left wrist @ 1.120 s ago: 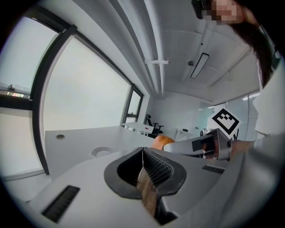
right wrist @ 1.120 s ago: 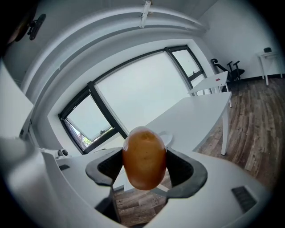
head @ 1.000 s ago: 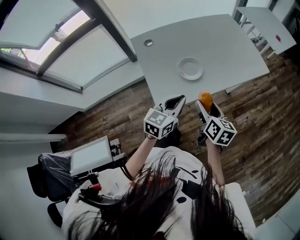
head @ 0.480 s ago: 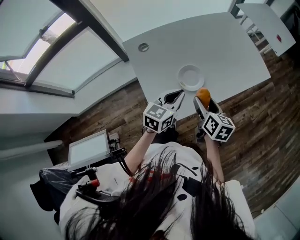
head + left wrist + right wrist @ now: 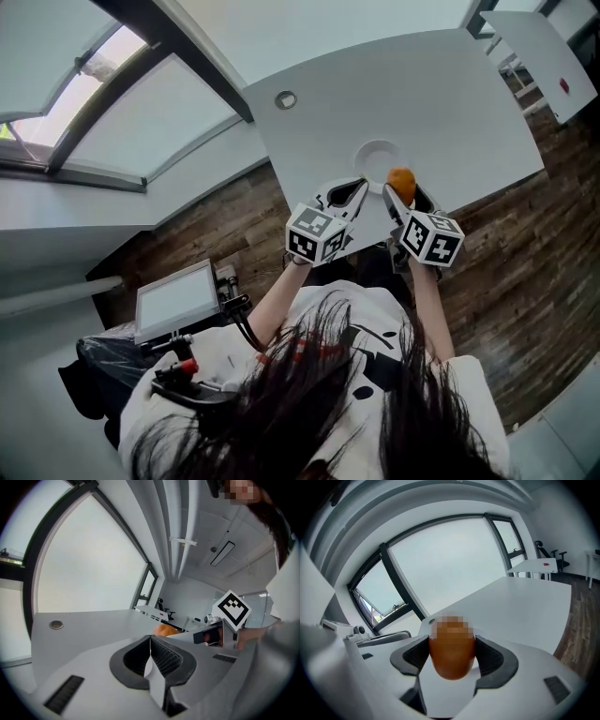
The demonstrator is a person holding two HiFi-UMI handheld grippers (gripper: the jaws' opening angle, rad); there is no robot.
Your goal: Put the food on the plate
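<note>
So the right gripper point(image 5: 403, 190) is clamped on the orange food point(image 5: 451, 656), left gripper point(image 5: 150, 644) closed on nothing. It looks about at the plate point(image 5: 373, 153) edge, so center first, then lower gently.

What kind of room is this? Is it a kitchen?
Probably an office or meeting room, not a kitchen: there are big white tables, an office chair in the background, tall windows and a wood floor.

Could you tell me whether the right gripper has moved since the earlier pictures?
Yes. The right gripper, holding the orange food, has moved forward towards the plate, now at its rim.
</note>
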